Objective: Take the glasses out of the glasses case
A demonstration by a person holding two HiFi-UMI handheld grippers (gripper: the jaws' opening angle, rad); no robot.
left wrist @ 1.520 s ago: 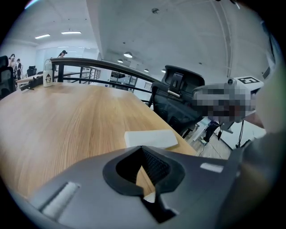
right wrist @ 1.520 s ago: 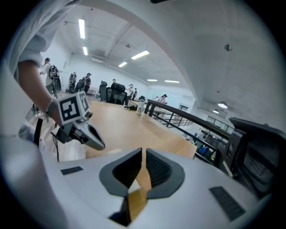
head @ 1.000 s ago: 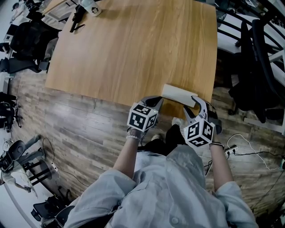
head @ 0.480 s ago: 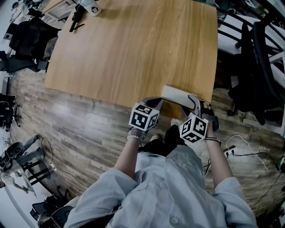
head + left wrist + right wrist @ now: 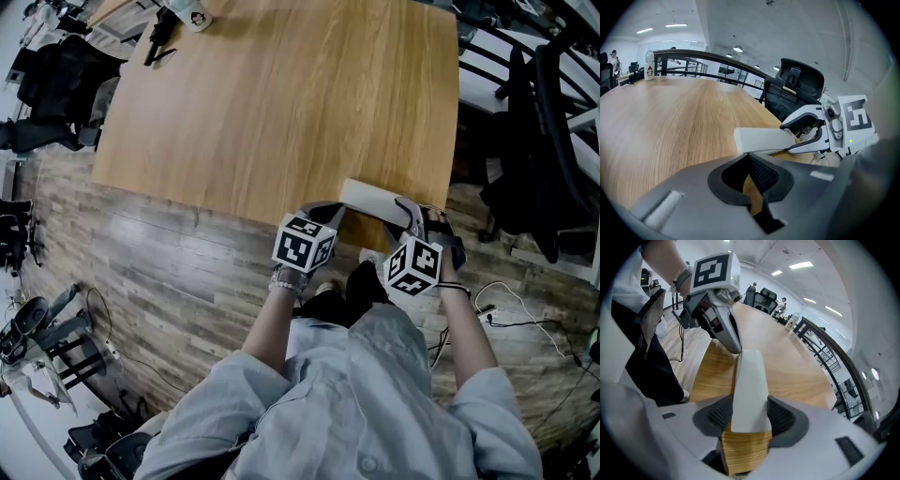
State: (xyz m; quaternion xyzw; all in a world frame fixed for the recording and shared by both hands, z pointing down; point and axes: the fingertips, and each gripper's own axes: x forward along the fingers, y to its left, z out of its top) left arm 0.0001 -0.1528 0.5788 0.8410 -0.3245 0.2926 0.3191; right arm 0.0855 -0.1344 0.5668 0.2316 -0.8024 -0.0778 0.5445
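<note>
So my right gripper (image 5: 750, 418) had just been opening up and sat at full spread, with one end of the glasses case (image 5: 375, 200) sitting between the pads. As far as I could tell it was straddling, not squeezing. My left gripper (image 5: 752, 180) was only open a crack with nothing in it, its tips right up at the other end of the case.

The case was shut, lying flat at the near edge of the table (image 5: 281, 103), over toward the right corner. No glasses showing yet.

My take on doing this bit right: close the right one squarely on the short end so the case can't spin, then use the left tips to work the lid seam, not just shove the whole thing.

Watch-out was the edge. The case was nearly on the lip, so any pull toward me could've tipped it onto the floor. Loads of bare wood farther in though, so I'd slide it inward first. The office chair (image 5: 544, 141) on the right stood well apart.
</note>
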